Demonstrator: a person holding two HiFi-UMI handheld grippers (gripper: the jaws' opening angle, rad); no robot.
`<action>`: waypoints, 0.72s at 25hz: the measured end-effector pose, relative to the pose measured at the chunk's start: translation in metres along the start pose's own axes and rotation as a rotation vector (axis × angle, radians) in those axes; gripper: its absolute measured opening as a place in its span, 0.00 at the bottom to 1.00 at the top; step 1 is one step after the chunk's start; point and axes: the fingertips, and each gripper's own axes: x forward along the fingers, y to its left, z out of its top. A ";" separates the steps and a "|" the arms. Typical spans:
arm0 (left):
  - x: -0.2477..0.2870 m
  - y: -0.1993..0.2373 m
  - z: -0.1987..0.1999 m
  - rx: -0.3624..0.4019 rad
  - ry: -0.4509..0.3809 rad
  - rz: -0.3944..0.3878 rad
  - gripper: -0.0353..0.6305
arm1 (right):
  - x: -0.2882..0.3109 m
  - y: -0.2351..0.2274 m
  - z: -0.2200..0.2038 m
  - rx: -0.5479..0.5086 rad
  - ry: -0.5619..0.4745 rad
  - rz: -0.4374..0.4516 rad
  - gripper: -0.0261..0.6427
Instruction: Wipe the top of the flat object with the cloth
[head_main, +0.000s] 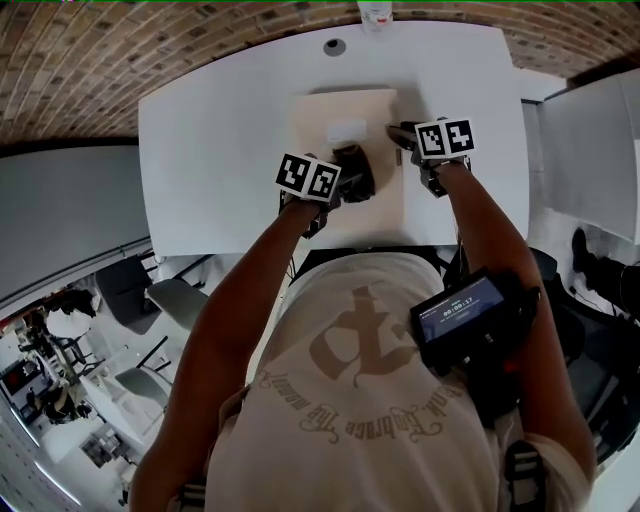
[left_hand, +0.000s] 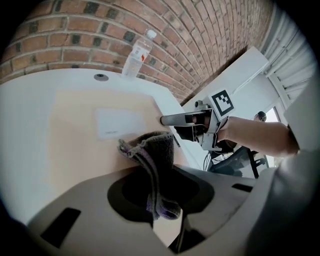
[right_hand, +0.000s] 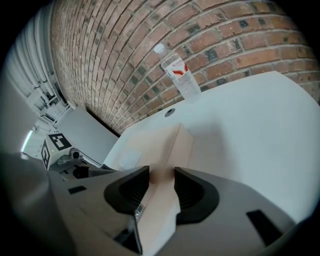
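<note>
A flat tan cardboard box (head_main: 345, 105) with a white label (head_main: 347, 129) lies on the white table (head_main: 220, 150). My left gripper (head_main: 350, 180) is shut on a dark grey cloth (left_hand: 152, 160), which hangs bunched between its jaws over the box's (left_hand: 80, 135) near part. The cloth (head_main: 356, 172) rests on the box top just below the label. My right gripper (head_main: 400, 132) is at the box's right side. In the right gripper view the box's (right_hand: 167, 142) edge fills the gap in my right gripper (right_hand: 161, 181), and the pads press on both faces.
A clear water bottle (right_hand: 180, 75) stands at the table's far edge by the brick wall, near a round cable hole (head_main: 334, 46). The person's arms and torso fill the near side. A second white table (head_main: 590, 150) stands to the right, and chairs are at lower left.
</note>
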 end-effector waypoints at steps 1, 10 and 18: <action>-0.006 0.007 -0.003 -0.007 -0.005 0.007 0.21 | 0.001 0.000 0.000 0.000 -0.002 -0.002 0.29; -0.060 0.065 -0.030 -0.052 -0.056 0.055 0.21 | 0.001 -0.002 -0.003 0.019 -0.006 -0.036 0.29; -0.091 0.093 -0.047 -0.069 -0.097 0.064 0.21 | -0.001 0.000 -0.002 0.022 -0.045 -0.099 0.29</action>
